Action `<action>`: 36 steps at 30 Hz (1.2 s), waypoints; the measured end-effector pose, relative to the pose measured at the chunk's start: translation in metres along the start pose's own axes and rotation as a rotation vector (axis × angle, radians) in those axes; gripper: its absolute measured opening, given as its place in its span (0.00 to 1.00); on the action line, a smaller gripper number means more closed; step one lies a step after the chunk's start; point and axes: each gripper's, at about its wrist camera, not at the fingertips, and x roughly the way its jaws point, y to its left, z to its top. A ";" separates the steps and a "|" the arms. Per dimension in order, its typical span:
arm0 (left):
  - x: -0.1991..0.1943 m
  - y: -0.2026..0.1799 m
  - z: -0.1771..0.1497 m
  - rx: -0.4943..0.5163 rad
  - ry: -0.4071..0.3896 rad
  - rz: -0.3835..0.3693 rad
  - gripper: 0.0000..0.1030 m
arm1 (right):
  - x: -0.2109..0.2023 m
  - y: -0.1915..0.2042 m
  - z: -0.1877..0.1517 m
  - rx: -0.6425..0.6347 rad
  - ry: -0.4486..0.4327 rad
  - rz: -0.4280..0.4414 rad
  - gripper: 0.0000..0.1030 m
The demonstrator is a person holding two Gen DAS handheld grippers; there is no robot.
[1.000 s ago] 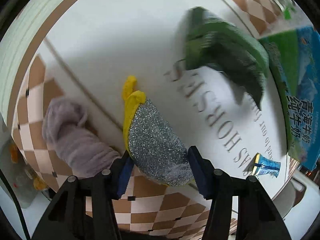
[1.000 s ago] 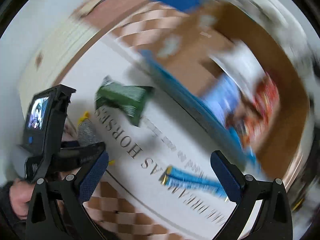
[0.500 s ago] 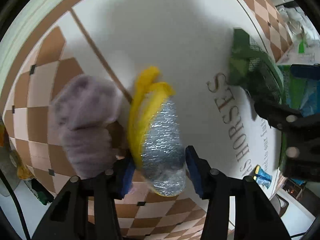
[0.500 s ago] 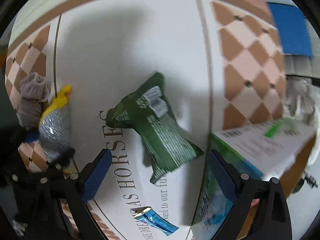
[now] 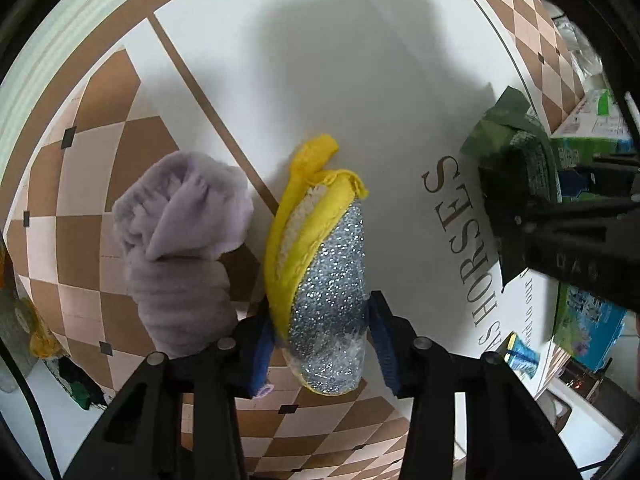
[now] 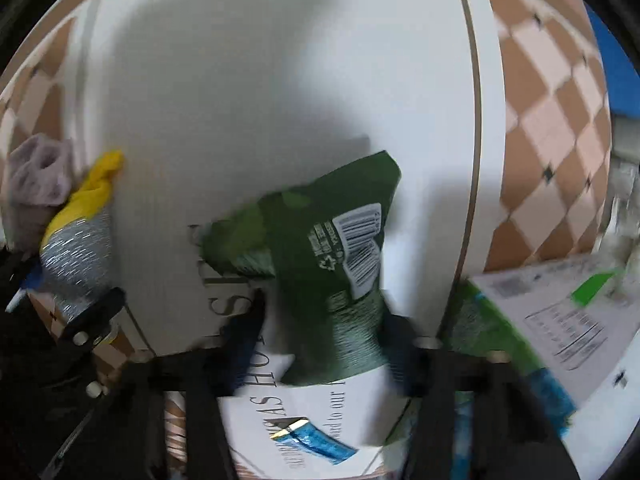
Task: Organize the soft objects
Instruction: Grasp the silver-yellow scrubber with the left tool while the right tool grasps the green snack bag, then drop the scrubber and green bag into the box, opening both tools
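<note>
Silver-glitter sponge [image 5: 328,280] edged yellow, lilac fluffy cloth [image 5: 180,240], dark green packet [image 6: 320,264], brown-and-cream checked desk [image 5: 96,152].

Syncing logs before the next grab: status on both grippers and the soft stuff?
Left gripper shut on silver-yellow scrubber. Right gripper around green packet, frame blurred, closure unclear. Purple cloth touching scrubber. Blue wrapper nearby.

The oval silver scrub pad with yellow cloth backing [image 5: 320,276] is all glittery metallic mesh on one face, soft matt fabric on the other. The lilac fuzzy cloth bundle [image 5: 180,236] beside it looks plush and fleecy. The dark green plastic snack bag [image 6: 320,264] is crinkly with a slight sheen. The brown-and-cream checked tablecloth [image 5: 100,152] looks smooth and matt. The left gripper [image 5: 322,344] has matt black plastic with blue rubbery-looking pads.
</note>
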 end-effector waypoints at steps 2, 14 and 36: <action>-0.011 0.006 0.021 0.020 -0.001 0.009 0.39 | 0.001 -0.010 -0.005 0.091 -0.006 0.049 0.38; -0.019 -0.019 0.003 0.276 -0.050 0.161 0.37 | 0.033 -0.025 -0.118 0.537 -0.064 0.307 0.35; -0.197 -0.329 0.035 0.980 -0.248 0.088 0.36 | -0.105 -0.150 -0.418 1.220 -0.594 0.420 0.32</action>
